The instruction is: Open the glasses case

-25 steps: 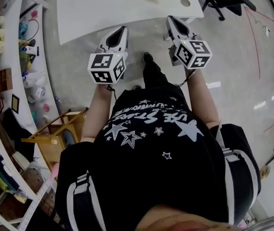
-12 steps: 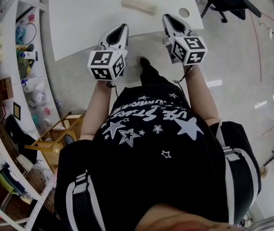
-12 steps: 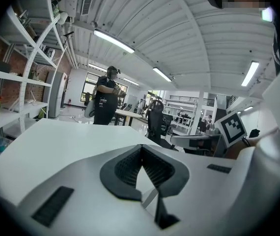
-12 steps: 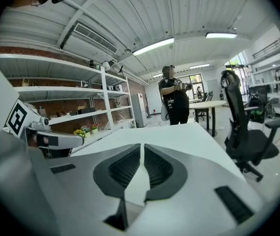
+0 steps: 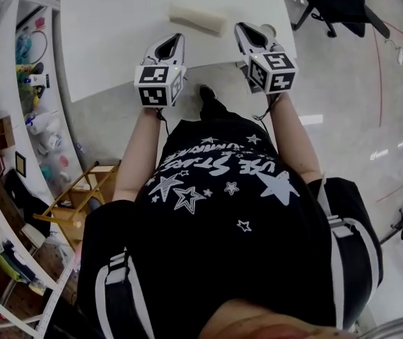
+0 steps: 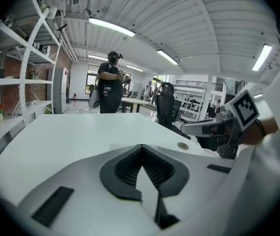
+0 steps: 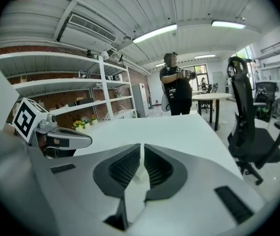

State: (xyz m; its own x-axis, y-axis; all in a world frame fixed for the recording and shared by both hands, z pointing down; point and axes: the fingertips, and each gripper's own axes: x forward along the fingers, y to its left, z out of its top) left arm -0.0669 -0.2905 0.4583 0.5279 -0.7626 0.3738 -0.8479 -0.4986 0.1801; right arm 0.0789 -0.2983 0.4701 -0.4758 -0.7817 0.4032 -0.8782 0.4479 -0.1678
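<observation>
Grippers both empty: left gripper (image 5: pixel 177 41) and right gripper (image 5: pixel 242 28) have jaws pressed together above the worktop's (image 5: pixel 109 34) near edge, glasses case (image 5: pixel 198 20) lying upper centre, near both.

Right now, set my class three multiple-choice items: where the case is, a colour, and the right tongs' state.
1. Where is the case? A on the table; B on the floor; C in the tongs.
2. The table is: A black; B white; C red.
3. The right tongs are: A wide open; B shut on the case; C shut, empty.
Key: 1 A, it lies on the tabletop; 2 B, its top is white; 3 C, the jaws are closed with nothing between.
</observation>
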